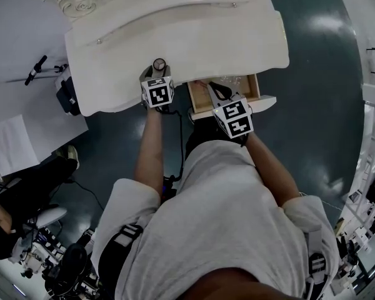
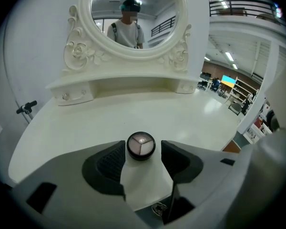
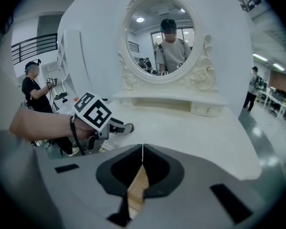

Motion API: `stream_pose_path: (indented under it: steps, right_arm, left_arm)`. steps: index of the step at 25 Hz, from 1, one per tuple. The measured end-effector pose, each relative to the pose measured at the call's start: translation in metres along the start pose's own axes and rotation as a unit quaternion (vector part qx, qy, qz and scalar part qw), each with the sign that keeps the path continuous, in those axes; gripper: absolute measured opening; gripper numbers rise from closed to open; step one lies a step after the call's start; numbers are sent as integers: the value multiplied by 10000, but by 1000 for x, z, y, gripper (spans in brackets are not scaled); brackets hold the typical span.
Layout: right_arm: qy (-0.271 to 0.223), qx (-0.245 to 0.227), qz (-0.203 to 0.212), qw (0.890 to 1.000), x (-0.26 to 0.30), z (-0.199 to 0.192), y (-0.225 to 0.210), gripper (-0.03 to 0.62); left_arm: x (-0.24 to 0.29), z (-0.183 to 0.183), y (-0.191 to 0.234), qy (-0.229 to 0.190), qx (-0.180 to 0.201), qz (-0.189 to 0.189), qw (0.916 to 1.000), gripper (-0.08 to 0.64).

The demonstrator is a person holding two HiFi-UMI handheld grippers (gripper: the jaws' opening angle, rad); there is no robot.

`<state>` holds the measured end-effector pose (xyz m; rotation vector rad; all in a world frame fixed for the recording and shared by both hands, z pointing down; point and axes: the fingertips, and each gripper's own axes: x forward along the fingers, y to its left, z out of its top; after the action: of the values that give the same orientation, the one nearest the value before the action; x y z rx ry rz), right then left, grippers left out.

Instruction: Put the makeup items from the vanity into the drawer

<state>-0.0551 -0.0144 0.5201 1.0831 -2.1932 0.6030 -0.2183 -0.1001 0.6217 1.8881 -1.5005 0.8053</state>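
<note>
Nearest to me, the person in the pale T-shirt [image 1: 225, 205] leans over the front of the vanity with one gripper in each hand. The right gripper [image 3: 142, 149] is clenched, with nothing between its jaws. It hangs just above the open light-wood drawer [image 1: 254, 85], which is pulled out under the front edge on the person's right. I think it waits there because it has no work at this moment: the drawer is already open, so this hand only needs to keep out of the way. Some dark things lie inside the drawer, but I cannot say what they are.

A little further, the left gripper [image 1: 157, 74] points down at a slant to the white worktop [image 1: 194, 36] of the vanity. Its jaws stand wide apart, one on each side of the small round black compact with three pale shades [image 2: 141, 145], and the pads do not touch it. The compact lies flat near the front edge of the worktop, a little to the left of the drawer. In my judgement the jaws are placed like this so that they can close on its rim and lift it. Such a low, flat case gives little to hold, so it could slip.

Behind it the worktop runs back to the low white shelf [image 2: 119, 87] and the oval mirror in a carved white frame [image 2: 102, 18].
</note>
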Motion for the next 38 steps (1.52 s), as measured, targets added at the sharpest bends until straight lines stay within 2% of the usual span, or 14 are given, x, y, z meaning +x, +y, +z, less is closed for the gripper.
stream_pose_path:
  steps: [11, 22, 30, 38]
  right_arm:
    - [77, 74, -161, 9998, -5, -10, -13, 17]
    - [74, 151, -213, 9996, -10, -16, -20, 17]
    - [55, 116, -120, 9998, -12, -16, -19, 17]
    - [14, 88, -53, 9999, -13, -18, -9, 17]
  left_arm:
    - [16, -6, 2, 148, 28, -2, 9999, 219]
    - [18, -9, 4, 149, 165, 187, 9996, 216]
    - [1, -3, -11, -92, 67, 147, 9998, 216]
    - [-18, -7, -27, -120, 278, 18, 9995, 216]
